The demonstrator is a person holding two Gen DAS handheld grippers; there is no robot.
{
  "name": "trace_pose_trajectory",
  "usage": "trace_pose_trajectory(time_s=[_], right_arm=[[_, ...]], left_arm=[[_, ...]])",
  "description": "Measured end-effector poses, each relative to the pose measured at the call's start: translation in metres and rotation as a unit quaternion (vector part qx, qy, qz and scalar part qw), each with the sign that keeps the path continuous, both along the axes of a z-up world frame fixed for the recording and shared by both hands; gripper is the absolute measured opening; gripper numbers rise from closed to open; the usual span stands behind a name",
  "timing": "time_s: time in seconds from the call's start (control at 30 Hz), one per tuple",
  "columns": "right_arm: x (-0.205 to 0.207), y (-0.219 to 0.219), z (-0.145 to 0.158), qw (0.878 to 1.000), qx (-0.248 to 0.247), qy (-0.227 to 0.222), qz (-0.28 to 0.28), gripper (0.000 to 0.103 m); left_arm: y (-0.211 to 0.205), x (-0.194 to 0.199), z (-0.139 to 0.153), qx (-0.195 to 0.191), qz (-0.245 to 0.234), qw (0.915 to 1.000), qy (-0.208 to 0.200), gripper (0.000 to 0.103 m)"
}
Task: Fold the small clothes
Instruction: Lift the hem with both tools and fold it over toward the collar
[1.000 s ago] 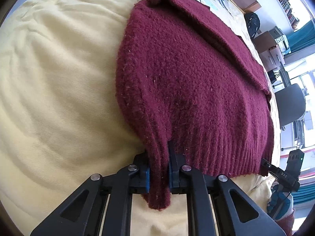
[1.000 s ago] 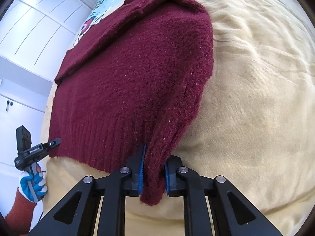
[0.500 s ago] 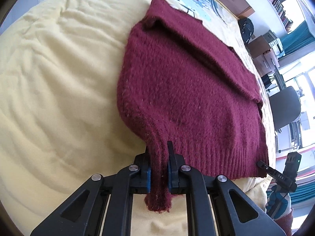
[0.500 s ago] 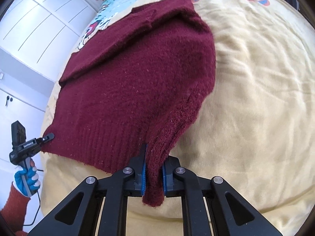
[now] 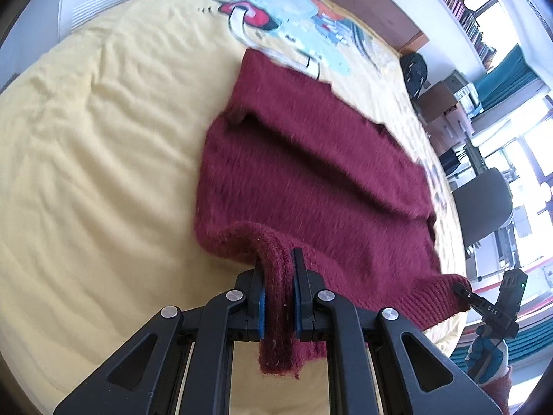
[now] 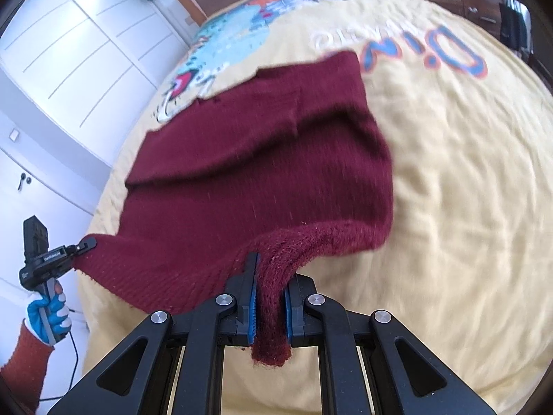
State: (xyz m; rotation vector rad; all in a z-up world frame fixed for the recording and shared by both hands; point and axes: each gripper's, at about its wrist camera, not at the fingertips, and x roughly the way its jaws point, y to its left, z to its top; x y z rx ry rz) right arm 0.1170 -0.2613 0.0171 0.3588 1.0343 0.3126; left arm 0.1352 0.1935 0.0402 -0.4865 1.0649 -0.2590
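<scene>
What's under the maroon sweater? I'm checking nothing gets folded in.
Under the sweater only the yellow bedspread shows, its cartoon print running beneath the far edge. Whatever lies under the middle is covered.

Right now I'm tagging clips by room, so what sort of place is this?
Most likely a bedroom. A maroon sweater lies on a bed with a yellow cartoon-print cover, white wardrobe doors stand beside it, and there are bookshelves by a window.
</scene>
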Motion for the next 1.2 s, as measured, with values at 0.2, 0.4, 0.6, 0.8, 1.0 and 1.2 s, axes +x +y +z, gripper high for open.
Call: trace_pose_trajectory(time_s=[0.2,0.4,0.6,0.8,1.0,1.2], right_arm=[[0.03,-0.006,0.032,0.999,-0.003,-0.035,-0.015,0.011],[0.069,-0.006,0.062,0.997,-0.007,-0.07,-0.027,0.011],[0.113,-0.01,0.078,0.995,-0.014,-0.09,-0.041,0.011],[0.16,-0.011,0.07,0.995,-0.03,-0.085,-0.051,0.011],[0.2,-0.011,0.041,0.996,-0.044,-0.059,-0.055,0.012],[0.231,-0.009,0.001,0.996,-0.055,-0.015,-0.062,0.013]], left_arm=[[0.001,0.033,0.027,0.0,-0.001,0.9994,-0.034,0.009],[-0.002,0.077,0.052,0.011,-0.006,0.9978,-0.064,0.009],[-0.006,0.126,0.061,0.029,-0.005,0.9964,-0.08,0.009],[-0.012,0.171,0.047,0.049,0.0,0.9963,-0.071,0.009],[-0.017,0.215,0.007,0.069,0.006,0.9971,-0.032,0.009],[-0.018,0.241,-0.037,0.093,0.016,0.9954,0.017,0.012]])
